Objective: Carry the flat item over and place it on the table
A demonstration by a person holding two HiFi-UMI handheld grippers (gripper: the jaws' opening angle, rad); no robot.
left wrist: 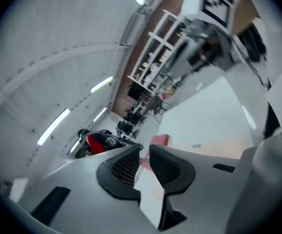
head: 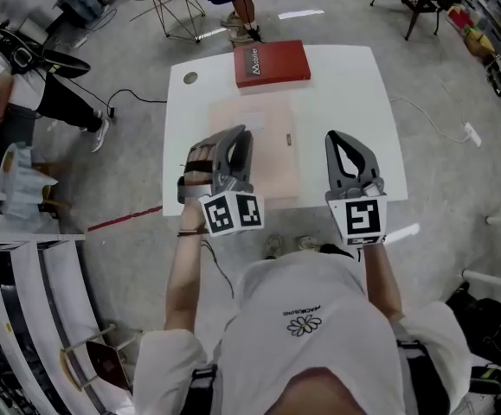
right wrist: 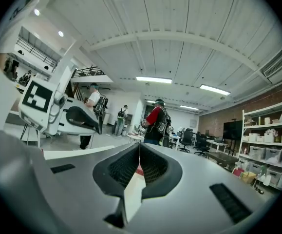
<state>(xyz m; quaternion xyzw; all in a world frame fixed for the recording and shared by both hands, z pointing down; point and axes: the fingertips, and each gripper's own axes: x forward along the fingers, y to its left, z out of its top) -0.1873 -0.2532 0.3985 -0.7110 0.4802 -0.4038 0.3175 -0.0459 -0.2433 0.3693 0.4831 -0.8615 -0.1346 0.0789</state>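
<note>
Flat pink sheet is being left lying mid-frame on the white worktop, below the red box, seemingly already delivered, so the left tool is being held barely parted and empty, the right tool closed on nothing.
</note>
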